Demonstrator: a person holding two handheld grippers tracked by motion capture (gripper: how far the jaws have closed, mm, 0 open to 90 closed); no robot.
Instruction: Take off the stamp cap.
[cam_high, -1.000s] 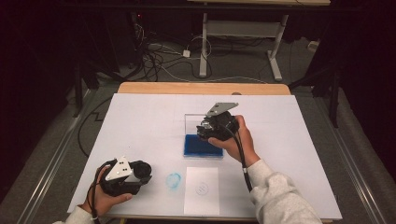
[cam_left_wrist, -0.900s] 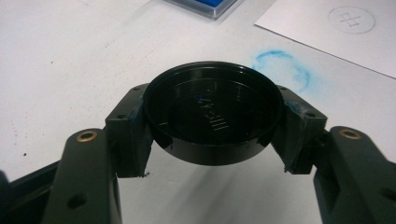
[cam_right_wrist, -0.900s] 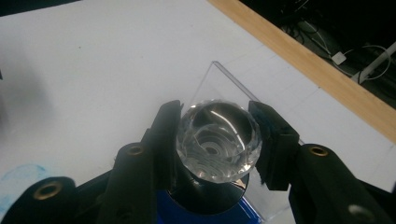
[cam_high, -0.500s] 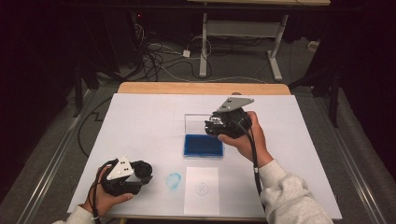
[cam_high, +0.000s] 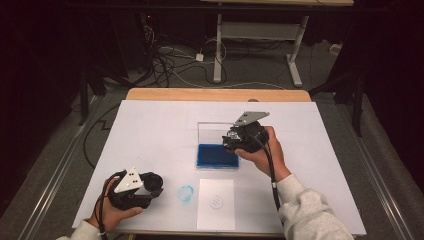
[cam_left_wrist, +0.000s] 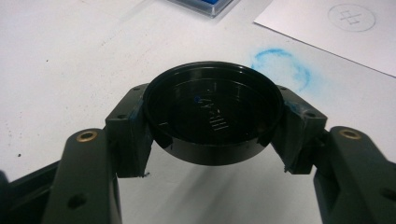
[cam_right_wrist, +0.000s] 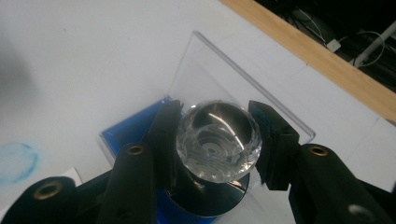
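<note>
Seen from the high view, the right hand-held gripper (cam_high: 239, 141) hovered over the blue ink pad (cam_high: 217, 155) at the middle of the desk (cam_high: 150, 125), while the left hand-held gripper (cam_high: 150, 186) rested near the front left corner beside a blue ring mark (cam_high: 185, 193) and a white card (cam_high: 216, 203). In the left gripper view, the left hand-held gripper (cam_left_wrist: 212, 135) was clamped on a round black cap (cam_left_wrist: 212, 116). In the right gripper view, the right hand-held gripper (cam_right_wrist: 215, 140) gripped a faceted clear stamp knob (cam_right_wrist: 218, 140) above the pad's open clear lid (cam_right_wrist: 224, 79).
</note>
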